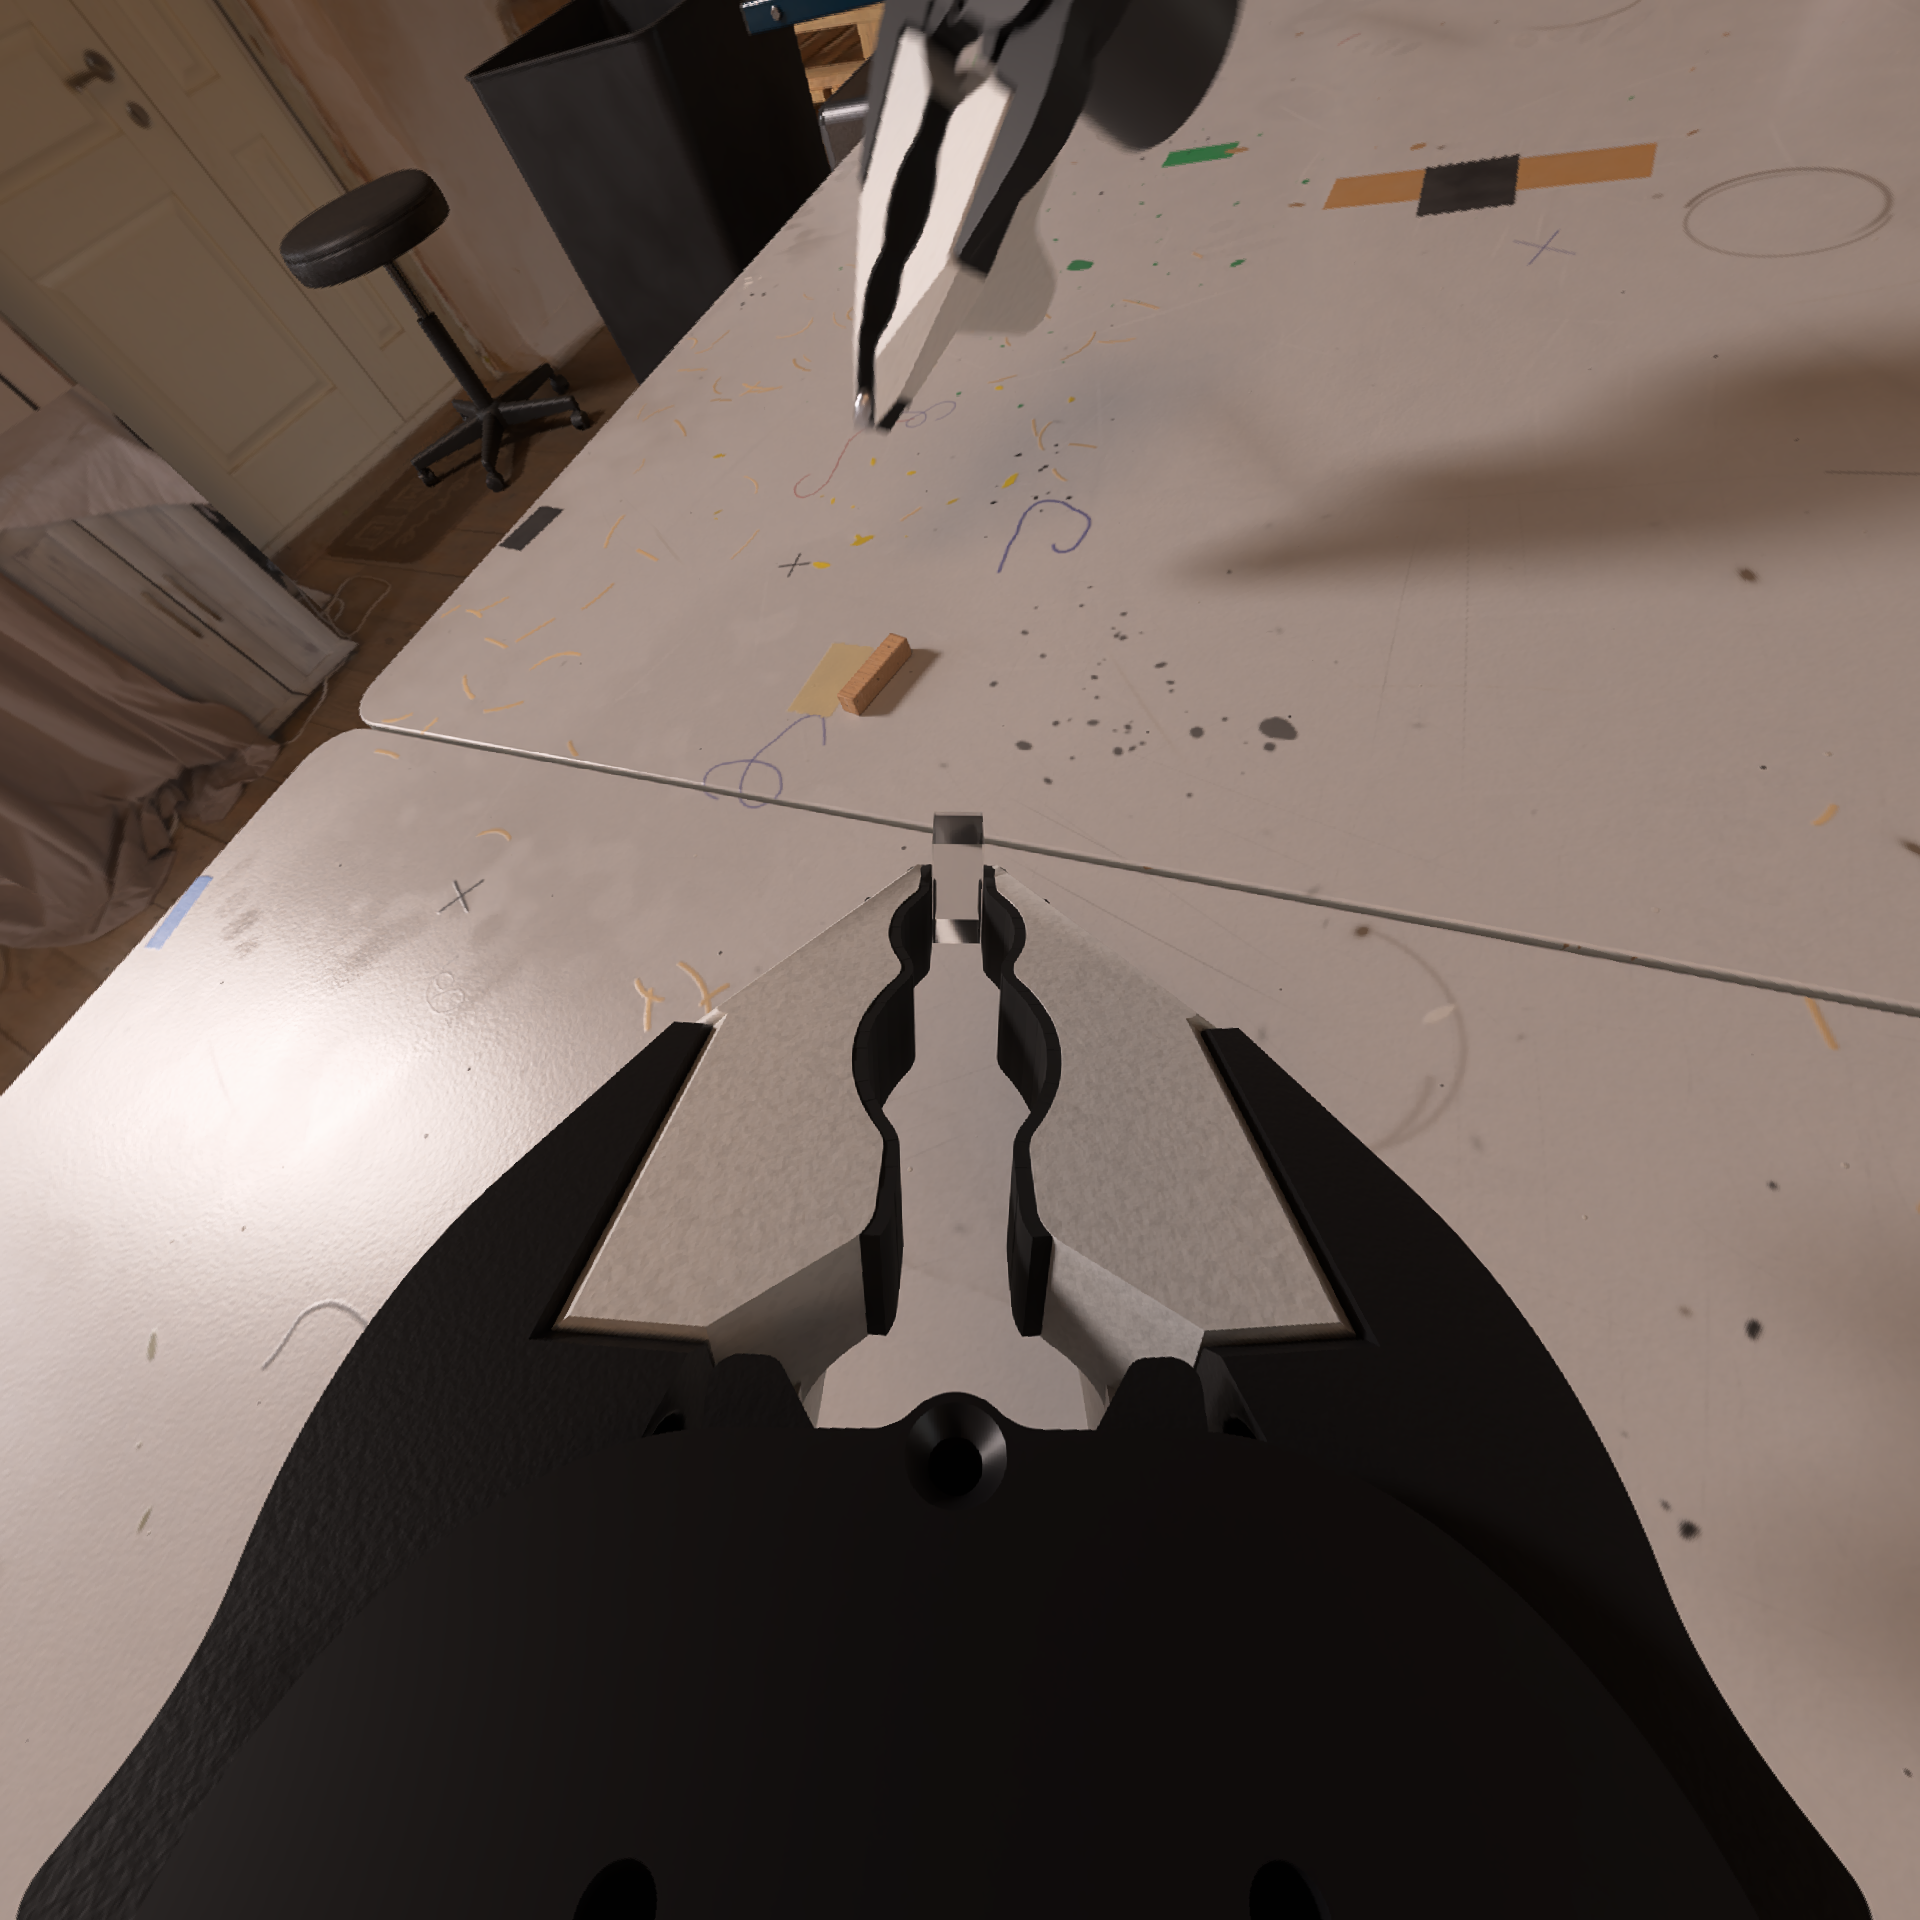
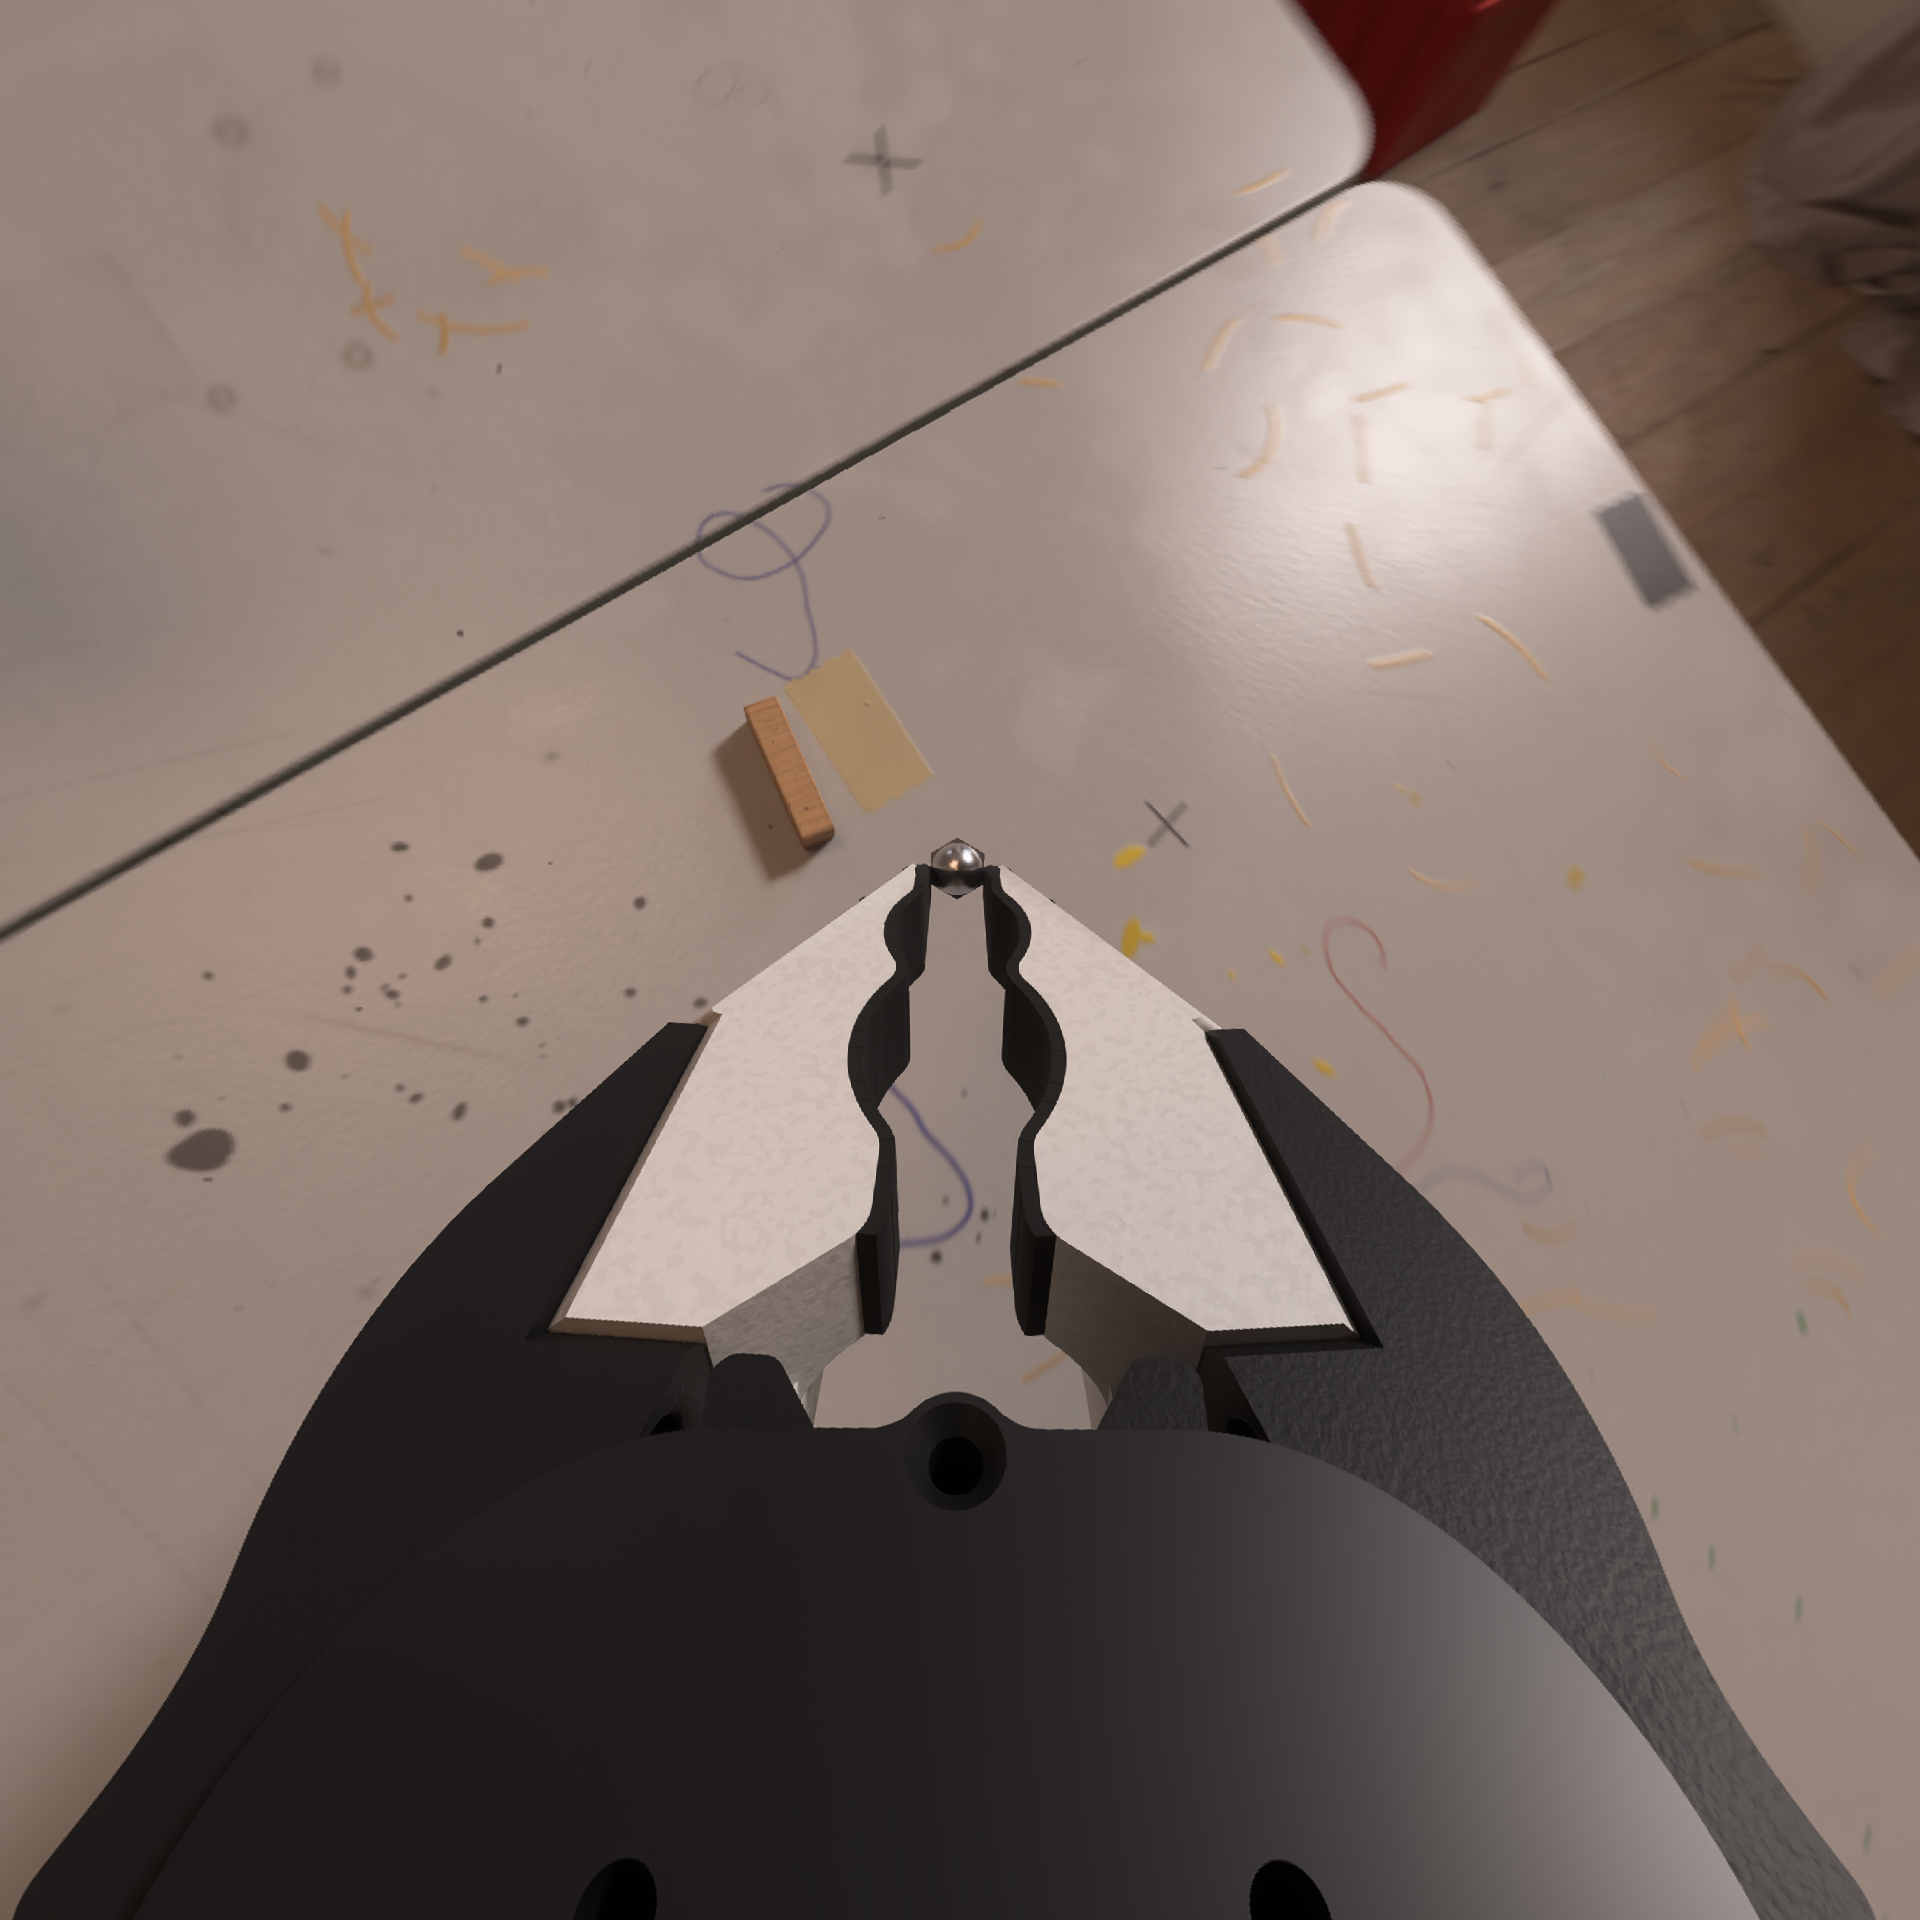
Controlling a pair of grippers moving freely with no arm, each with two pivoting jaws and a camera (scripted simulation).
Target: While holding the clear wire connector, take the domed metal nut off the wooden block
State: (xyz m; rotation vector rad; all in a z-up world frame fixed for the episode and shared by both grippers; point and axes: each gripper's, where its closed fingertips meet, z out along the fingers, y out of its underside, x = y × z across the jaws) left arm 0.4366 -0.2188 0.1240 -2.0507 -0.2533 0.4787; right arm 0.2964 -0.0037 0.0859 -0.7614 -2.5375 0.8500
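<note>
My left gripper is shut on the clear wire connector, a small see-through block with metal ends that sticks out past the fingertips, above the table. My right gripper is shut on the domed metal nut, a shiny silver cap nut held at the fingertips above the table. The wooden block lies flat on the table a little ahead and left of the nut, with nothing on it. It also shows in the left wrist view. The right gripper shows far off in the left wrist view, raised over the table.
A pale yellow tape patch lies beside the block. A seam runs between the two white table tops. A black stool and a black bin stand off the table's far edge. A red object sits past the table corner.
</note>
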